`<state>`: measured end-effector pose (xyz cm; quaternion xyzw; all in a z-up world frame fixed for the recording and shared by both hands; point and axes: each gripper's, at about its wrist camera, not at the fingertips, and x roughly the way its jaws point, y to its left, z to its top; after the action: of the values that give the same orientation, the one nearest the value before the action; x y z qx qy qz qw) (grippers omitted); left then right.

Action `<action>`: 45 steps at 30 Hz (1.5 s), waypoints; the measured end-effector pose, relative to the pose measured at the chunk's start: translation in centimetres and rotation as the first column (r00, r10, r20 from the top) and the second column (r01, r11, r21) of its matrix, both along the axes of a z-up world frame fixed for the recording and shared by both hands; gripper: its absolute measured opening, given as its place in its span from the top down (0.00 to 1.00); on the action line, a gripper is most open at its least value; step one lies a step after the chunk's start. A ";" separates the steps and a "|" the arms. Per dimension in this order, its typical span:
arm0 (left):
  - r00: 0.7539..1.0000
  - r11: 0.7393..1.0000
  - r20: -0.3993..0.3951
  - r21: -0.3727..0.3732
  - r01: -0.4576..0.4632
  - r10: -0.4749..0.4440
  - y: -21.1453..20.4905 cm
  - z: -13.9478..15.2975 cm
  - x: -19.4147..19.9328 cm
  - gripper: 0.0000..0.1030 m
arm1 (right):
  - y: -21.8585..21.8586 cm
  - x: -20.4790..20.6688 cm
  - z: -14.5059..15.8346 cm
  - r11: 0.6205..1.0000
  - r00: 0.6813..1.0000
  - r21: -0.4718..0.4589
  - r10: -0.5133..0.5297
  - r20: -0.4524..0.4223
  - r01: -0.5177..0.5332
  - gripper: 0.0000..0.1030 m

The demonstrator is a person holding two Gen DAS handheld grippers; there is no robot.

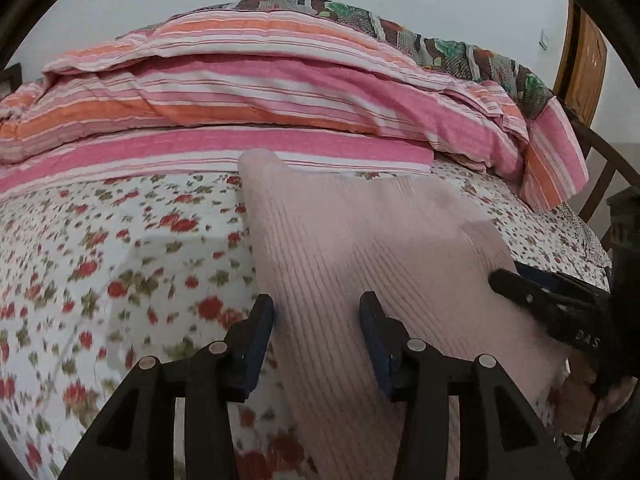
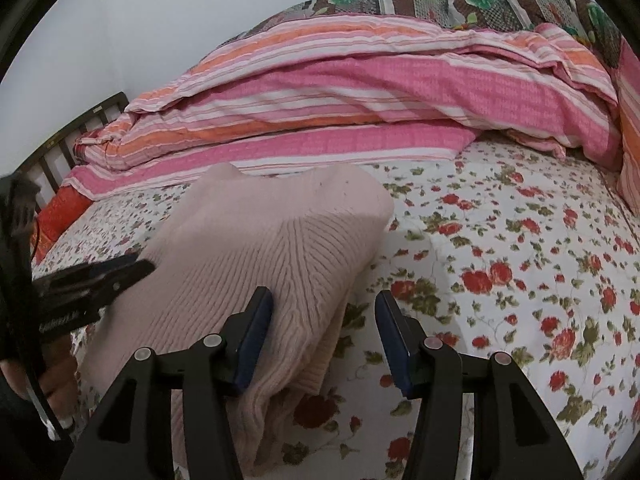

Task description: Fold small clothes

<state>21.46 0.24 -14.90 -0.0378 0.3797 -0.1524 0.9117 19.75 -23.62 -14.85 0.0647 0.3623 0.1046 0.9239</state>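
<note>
Pale pink ribbed knit garment (image 1: 360, 248) lies folded on the white bedsheet with red flowers (image 1: 120, 264), layered edges visible at its near corner in the right wrist view (image 2: 280, 264). Far end of it reaches almost to the pink-and-orange striped quilt (image 1: 256, 92), which is bunched along the back of the bed. Left gripper (image 1: 316, 336) sits over the knit's left edge, jaws part open, blue pads not pressing on the fabric; nothing held. Right gripper (image 2: 324, 336) is over the knit's right near corner, jaws part open, left pad at the fabric's edge, right pad over bare sheet; no grip I can see. Each gripper shows in the other's view, its tip at the knit's side; can't tell contact. Dark floral patchwork blanket (image 2: 460, 4) behind the quilt, plain pale wall (image 2: 160, 20) beyond, brown wooden door (image 1: 584, 60) at the far right.
</note>
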 end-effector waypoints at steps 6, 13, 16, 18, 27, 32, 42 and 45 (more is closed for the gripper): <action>0.998 0.993 0.057 0.117 -0.030 0.023 -1.5 0.1 -1.9 0.57 | 0.9 -0.8 0.0 0.996 1.000 -0.084 0.018 0.016 -0.017 0.50; 0.993 0.996 0.100 0.069 0.051 -0.058 -1.8 2.4 -1.9 0.53 | 0.3 -1.6 2.0 0.999 0.995 -0.029 0.037 0.094 -0.034 0.50; 0.995 0.997 0.064 0.032 0.076 -0.078 -2.5 2.3 -0.2 0.47 | 0.8 -1.6 2.8 0.998 0.988 -0.012 0.060 0.141 -0.059 0.50; 0.997 0.996 0.051 0.069 0.057 -0.060 -3.3 1.5 0.6 0.45 | 1.4 -1.2 2.6 0.998 0.987 -0.021 0.065 0.145 -0.063 0.50; 0.992 0.991 0.100 0.121 0.060 -0.073 -3.5 -0.8 -0.3 0.41 | 2.4 0.8 -0.8 0.994 0.999 -0.098 0.041 0.021 -0.038 0.49; 0.990 0.990 0.120 0.130 0.060 -0.076 -3.4 -0.9 -0.9 0.40 | 2.7 0.7 -1.3 0.992 0.999 -0.122 0.034 0.010 -0.033 0.49; 0.988 0.987 0.141 0.151 0.049 -0.070 -3.5 -1.0 -1.4 0.40 | 3.2 0.3 -1.4 0.990 1.000 -0.143 0.015 0.020 -0.012 0.49; 0.987 0.987 0.148 0.157 0.042 -0.066 -3.6 -0.9 -1.6 0.40 | 2.9 0.3 -1.4 0.992 1.000 -0.126 0.017 0.017 -0.014 0.49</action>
<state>19.89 -3.36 -15.81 0.0548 0.3201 -0.1499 0.9338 20.03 -20.70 -16.22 0.0023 0.3604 0.0893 0.9285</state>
